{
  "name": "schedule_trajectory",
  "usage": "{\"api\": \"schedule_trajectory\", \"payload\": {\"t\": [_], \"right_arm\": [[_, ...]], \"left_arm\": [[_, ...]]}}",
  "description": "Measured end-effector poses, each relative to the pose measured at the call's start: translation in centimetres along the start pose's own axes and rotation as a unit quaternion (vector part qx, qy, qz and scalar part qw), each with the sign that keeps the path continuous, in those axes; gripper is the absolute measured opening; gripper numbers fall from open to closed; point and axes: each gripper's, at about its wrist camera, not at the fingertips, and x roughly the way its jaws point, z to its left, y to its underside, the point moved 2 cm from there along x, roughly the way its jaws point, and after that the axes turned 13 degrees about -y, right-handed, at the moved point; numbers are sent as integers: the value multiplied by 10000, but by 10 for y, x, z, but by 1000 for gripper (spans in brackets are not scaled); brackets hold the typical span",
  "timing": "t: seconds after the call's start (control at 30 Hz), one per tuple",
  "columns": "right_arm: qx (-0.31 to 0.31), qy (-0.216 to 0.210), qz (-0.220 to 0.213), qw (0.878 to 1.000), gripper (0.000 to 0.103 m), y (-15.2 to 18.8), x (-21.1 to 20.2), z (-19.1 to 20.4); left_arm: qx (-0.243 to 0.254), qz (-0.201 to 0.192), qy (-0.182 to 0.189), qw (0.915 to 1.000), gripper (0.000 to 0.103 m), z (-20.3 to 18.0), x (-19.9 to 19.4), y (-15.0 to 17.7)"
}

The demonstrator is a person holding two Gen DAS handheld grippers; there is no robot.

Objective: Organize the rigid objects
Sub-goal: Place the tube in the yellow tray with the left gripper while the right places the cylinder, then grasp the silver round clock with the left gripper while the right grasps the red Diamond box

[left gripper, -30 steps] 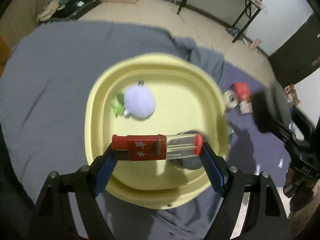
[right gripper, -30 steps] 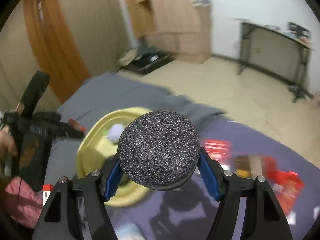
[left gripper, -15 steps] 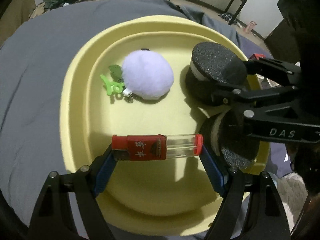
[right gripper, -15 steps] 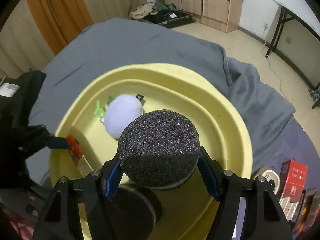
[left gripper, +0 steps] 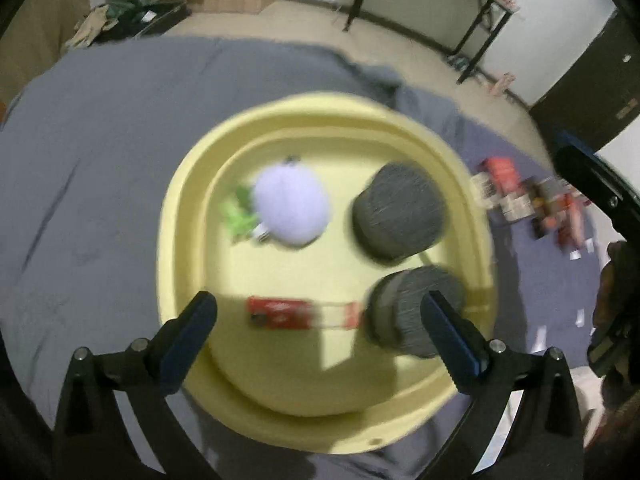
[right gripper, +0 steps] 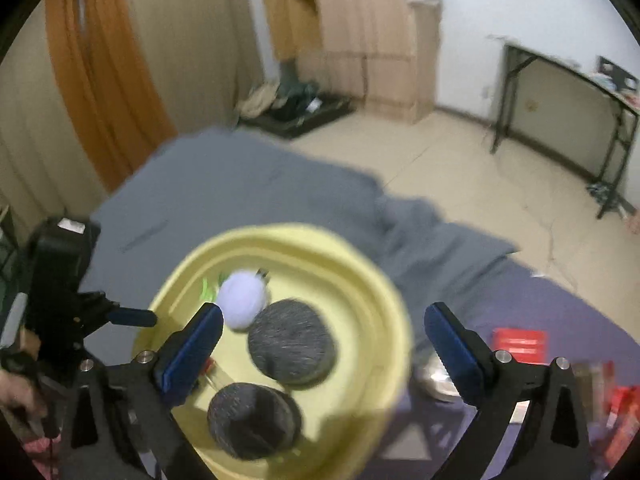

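Left gripper (left gripper: 318,314) spread wide above the yellow basin (left gripper: 188,216), jaws just opened, gripping nothing. Below it, flat on the basin floor, the red-capped tube (left gripper: 300,314) lying with long axis across the view, red-labelled end toward the left, clear end with its small red cap nearly touching the nearer grey disc (left gripper: 404,308). Farther grey disc (left gripper: 400,214) just behind that one, beside the lilac pompom (left gripper: 292,208) with a green tag (left gripper: 240,216) on its left. Right gripper (right gripper: 324,334) likewise spread wide, jaws just opened and empty (both discs (right gripper: 292,346) resting in the basin (right gripper: 384,320) beneath). Basin set on a grey sheet (left gripper: 100,152); small red boxes (left gripper: 520,196) scattered off to the right, blurred.
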Motion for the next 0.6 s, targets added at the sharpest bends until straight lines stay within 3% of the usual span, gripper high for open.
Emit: {"api": "schedule_trajectory", "payload": {"t": [0.17, 0.3, 0.37, 0.47, 0.53, 0.6], "right_arm": [[410, 795, -551, 9945, 103, 18, -101, -65], [940, 1636, -325, 9815, 103, 63, -165, -142], [1116, 1850, -191, 9762, 103, 89, -184, -169], [1896, 1837, -157, 9644, 103, 126, -201, -208], [2517, 1596, -488, 9533, 103, 143, -207, -229], [2677, 1456, -747, 9495, 103, 148, -211, -234]], "left_arm": [[328, -127, -12, 9994, 103, -75, -23, -31], [690, -65, 82, 9976, 103, -143, -15, -57], [886, 343, 46, 9955, 103, -167, 7, -66], [852, 576, -99, 9946, 96, -184, 32, -70], [943, 467, -178, 9943, 95, -192, 39, -74], [1019, 437, -235, 9936, 94, -195, 46, -75]]}}
